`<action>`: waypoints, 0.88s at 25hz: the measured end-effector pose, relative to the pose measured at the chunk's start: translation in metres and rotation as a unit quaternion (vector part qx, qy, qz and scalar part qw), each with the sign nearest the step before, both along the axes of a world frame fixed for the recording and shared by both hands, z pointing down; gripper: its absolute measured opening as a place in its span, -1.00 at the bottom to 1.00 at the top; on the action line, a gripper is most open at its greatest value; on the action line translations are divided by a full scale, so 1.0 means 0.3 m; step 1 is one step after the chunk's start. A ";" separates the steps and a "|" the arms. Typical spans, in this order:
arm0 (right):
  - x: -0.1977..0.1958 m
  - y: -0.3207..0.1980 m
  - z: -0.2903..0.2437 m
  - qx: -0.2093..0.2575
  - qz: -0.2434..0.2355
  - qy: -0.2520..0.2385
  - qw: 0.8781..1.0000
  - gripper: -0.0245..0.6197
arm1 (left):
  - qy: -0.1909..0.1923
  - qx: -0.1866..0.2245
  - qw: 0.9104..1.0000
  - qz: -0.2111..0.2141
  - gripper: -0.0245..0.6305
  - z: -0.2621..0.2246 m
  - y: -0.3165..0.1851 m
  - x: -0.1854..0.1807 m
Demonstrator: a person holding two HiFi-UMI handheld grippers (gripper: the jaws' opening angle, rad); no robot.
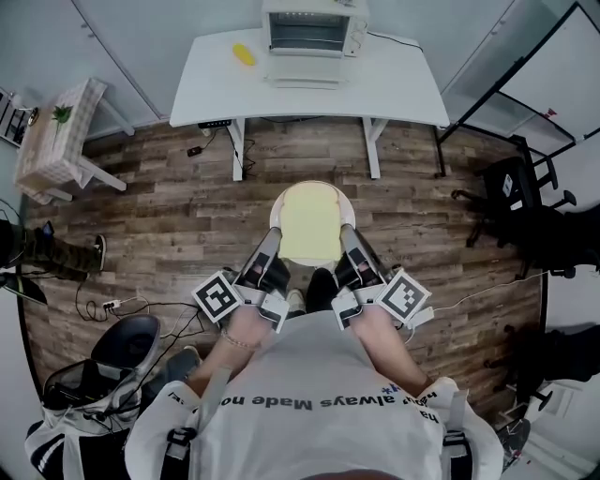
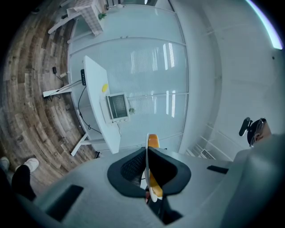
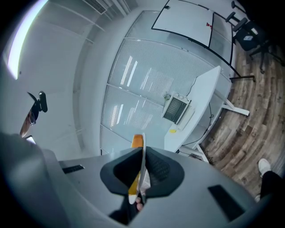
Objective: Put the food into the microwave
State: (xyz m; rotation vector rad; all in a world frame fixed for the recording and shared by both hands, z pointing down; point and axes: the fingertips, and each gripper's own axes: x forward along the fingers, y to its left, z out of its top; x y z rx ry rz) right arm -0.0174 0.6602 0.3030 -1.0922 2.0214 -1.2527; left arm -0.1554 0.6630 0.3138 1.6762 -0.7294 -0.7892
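A white plate (image 1: 277, 208) with a slice of pale yellow bread (image 1: 310, 225) hangs level over the wooden floor, in front of the person. My left gripper (image 1: 270, 239) is shut on its left rim and my right gripper (image 1: 348, 236) on its right rim. In the left gripper view the plate (image 2: 146, 151) shows edge-on between the jaws of my left gripper (image 2: 147, 156), with the bread's crust (image 2: 152, 140) beside it. The right gripper view shows the same of the plate (image 3: 142, 162) and my right gripper (image 3: 142, 168). The microwave (image 1: 314, 28) stands at the back of a white table (image 1: 394, 84), its door (image 1: 305, 70) folded down open.
A yellow item (image 1: 244, 54) lies on the table left of the microwave. A small side table with a plant (image 1: 58, 141) stands at the far left, and a black office chair (image 1: 511, 187) at the right. Bags and cables (image 1: 122, 347) lie on the floor at the lower left.
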 end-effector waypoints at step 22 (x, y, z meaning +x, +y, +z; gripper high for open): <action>0.344 -0.648 -0.016 0.002 -0.001 -0.012 1.000 -0.85 | -0.007 0.001 1.000 -0.002 -0.87 -0.027 -0.647 0.342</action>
